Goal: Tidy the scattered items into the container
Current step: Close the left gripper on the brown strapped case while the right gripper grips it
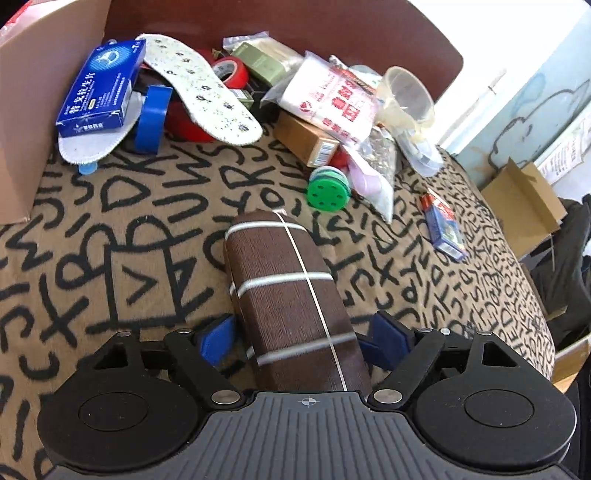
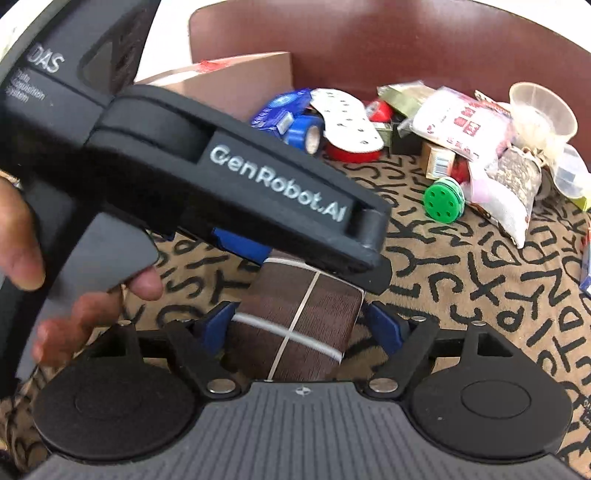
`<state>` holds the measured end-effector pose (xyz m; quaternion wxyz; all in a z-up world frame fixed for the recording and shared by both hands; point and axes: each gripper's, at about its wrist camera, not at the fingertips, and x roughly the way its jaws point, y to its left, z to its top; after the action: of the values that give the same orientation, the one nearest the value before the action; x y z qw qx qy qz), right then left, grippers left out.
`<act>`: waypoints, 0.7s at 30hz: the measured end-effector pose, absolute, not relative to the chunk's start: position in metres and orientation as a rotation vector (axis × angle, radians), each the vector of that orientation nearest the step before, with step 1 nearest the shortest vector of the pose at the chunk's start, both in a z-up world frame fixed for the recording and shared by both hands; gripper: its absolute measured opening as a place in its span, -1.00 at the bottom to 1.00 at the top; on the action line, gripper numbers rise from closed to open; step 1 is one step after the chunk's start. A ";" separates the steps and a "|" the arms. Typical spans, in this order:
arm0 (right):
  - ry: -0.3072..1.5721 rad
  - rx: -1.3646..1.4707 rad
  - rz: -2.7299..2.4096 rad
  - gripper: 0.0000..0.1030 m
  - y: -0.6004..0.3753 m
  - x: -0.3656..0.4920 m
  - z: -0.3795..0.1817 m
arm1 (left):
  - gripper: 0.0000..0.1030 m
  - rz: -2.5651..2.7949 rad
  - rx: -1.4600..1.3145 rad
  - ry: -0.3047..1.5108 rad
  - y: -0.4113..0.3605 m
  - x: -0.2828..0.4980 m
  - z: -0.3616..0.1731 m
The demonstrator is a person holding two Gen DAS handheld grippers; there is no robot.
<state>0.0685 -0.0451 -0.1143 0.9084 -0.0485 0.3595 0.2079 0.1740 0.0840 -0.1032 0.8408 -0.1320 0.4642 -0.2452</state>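
Note:
A brown case with white stripes point(image 1: 291, 295) lies lengthwise between the blue pads of my left gripper point(image 1: 306, 341), which is closed on it. In the right wrist view my right gripper point(image 2: 301, 325) also grips the same brown case point(image 2: 303, 332) by its other end, with the left gripper's black body point(image 2: 236, 184) crossing above. A cardboard box point(image 1: 22, 122) stands at the far left. Scattered items lie at the back: a blue medicine box point(image 1: 99, 88), a spotted insole point(image 1: 203, 88), blue tape point(image 1: 151, 118), red tape point(image 1: 232, 72), a green round cap point(image 1: 327, 188).
A white printed bag point(image 1: 332, 99), a clear plastic cup point(image 1: 406, 96), a brown carton point(image 1: 306, 140) and a small blue pack point(image 1: 443, 229) lie on the letter-patterned cloth point(image 1: 110, 258). A dark red chair back point(image 1: 295, 26) stands behind. More cardboard point(image 1: 524, 206) lies at the right.

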 end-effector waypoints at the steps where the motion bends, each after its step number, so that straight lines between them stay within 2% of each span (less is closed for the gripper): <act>1: 0.741 -0.093 0.424 0.62 -0.045 0.071 -0.116 | 0.70 -0.518 -0.276 0.986 0.083 0.177 -0.104; 5: 0.728 -0.157 0.440 0.51 -0.047 0.068 -0.117 | 0.46 -0.529 -0.203 0.982 0.079 0.175 -0.102; 7: 0.731 -0.162 0.451 0.50 -0.051 0.066 -0.117 | 0.46 -0.531 -0.220 0.991 0.080 0.176 -0.103; 9: 0.737 -0.159 0.453 0.50 -0.052 0.069 -0.116 | 0.64 -0.517 -0.247 1.000 0.079 0.181 -0.103; 13: 0.724 -0.182 0.427 0.54 -0.046 0.072 -0.116 | 0.67 -0.491 -0.211 1.030 0.068 0.197 -0.100; 16: 0.727 -0.167 0.419 0.55 -0.047 0.076 -0.117 | 0.64 -0.488 -0.176 1.036 0.065 0.204 -0.101; 17: 0.730 -0.159 0.414 0.61 -0.047 0.077 -0.117 | 0.50 -0.483 -0.168 1.037 0.064 0.205 -0.101; 18: 0.733 -0.150 0.405 0.63 -0.047 0.079 -0.118 | 0.45 -0.481 -0.157 1.038 0.063 0.205 -0.100; 21: 0.728 -0.139 0.398 0.62 -0.046 0.082 -0.119 | 0.45 -0.483 -0.135 1.030 0.062 0.203 -0.100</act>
<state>0.0817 -0.0460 -0.1185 0.9128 -0.0677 0.3535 0.1930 0.2033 0.0615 -0.1001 0.8404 -0.0638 0.4875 -0.2283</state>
